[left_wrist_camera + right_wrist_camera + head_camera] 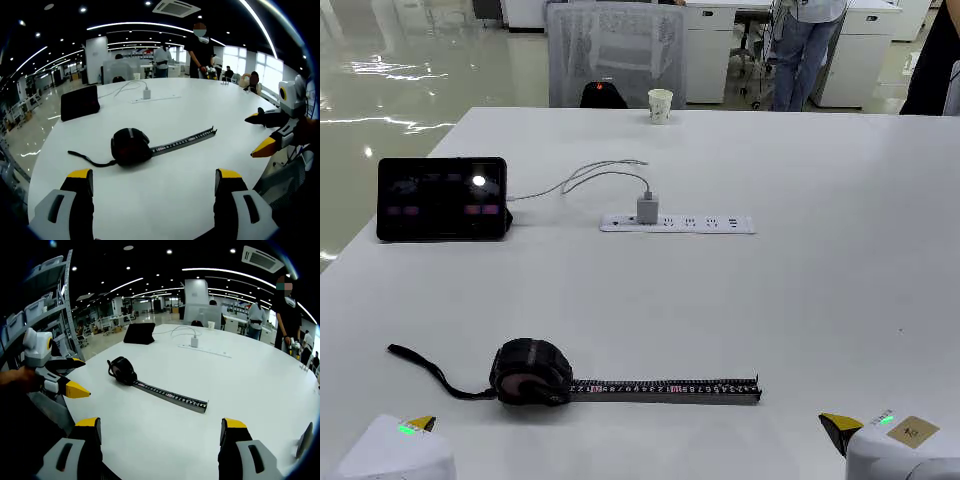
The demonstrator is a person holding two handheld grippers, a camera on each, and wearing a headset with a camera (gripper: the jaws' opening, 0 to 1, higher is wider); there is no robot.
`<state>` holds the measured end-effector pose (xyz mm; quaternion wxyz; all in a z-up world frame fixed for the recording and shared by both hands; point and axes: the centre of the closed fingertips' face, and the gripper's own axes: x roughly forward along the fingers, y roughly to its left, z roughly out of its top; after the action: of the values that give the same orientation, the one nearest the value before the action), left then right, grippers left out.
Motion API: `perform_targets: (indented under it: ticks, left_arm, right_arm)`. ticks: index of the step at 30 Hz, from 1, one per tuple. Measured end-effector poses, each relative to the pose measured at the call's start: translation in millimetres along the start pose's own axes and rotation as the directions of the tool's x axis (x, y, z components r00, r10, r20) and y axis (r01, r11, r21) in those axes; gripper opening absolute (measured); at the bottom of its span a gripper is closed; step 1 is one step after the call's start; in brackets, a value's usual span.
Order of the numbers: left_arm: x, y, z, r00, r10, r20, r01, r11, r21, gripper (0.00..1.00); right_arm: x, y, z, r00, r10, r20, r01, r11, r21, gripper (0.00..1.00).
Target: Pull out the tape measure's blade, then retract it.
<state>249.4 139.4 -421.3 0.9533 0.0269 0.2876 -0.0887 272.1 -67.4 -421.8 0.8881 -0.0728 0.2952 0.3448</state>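
Ahead of the spread, empty jaws of the left gripper (153, 175), a black tape measure (530, 372) is lying on the white table (770, 300). Its case (131, 146) is sitting just left of their centre line, with the wrist strap (87, 158) trailing farther left. The blade (665, 388) is lying drawn out flat, running roughly crosswise toward the right gripper (160, 423), whose jaws are also standing wide apart and holding nothing. The end hook (202, 407) is resting ahead of them, slightly right. For retracting, the left gripper is looking nearer the case and the right nearer the hook.
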Motion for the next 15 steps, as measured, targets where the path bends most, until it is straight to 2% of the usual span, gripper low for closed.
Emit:
perform_targets:
  ticks: [15]
  left_arm:
    - [8.4,4.1,3.5,0.9998,0.016,0.013,-0.015,0.999,-0.032,0.99]
  right_arm:
    - [6.8,-4.6,1.1,0.9965,0.081,-0.021,-0.083,0.994,-0.068,0.98]
